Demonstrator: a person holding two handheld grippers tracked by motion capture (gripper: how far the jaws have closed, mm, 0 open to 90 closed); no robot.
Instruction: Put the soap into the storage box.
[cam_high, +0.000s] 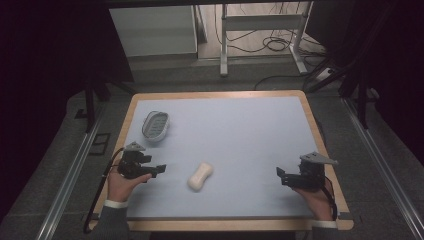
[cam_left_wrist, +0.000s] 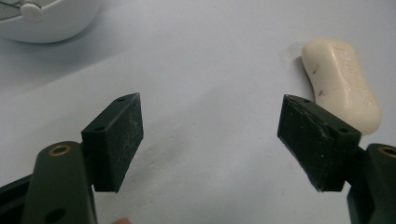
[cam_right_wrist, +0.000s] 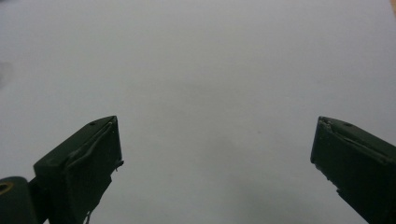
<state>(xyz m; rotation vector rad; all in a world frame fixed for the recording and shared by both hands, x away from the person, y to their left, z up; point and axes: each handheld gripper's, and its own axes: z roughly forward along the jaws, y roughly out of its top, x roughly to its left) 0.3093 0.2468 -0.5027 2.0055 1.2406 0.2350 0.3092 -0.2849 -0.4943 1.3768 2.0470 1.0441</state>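
Seen from the high view: a pale blue surface (cam_high: 240, 135) with a wooden rim, set on grey carpet, with white desk legs and loose cables on the floor at 12 o'clock. Toward 10 o'clock on the surface, an oval white soap dish (cam_high: 155, 125) with a ribbed insert. Near 6 o'clock, a cream soap bar (cam_high: 200, 176), lying flat and angled, well apart from the dish. At 8 o'clock, the left gripper (cam_high: 161, 170) held in a hand (cam_high: 122, 184), jaws spread wide around nothing, the soap bar (cam_left_wrist: 342, 84) lying just beyond its right jaw and a curve of the dish (cam_left_wrist: 51, 21) at upper left. At 4 o'clock, the right gripper (cam_high: 280, 176) in the other hand (cam_high: 315, 197), jaws likewise wide, over bare surface (cam_right_wrist: 210, 79).
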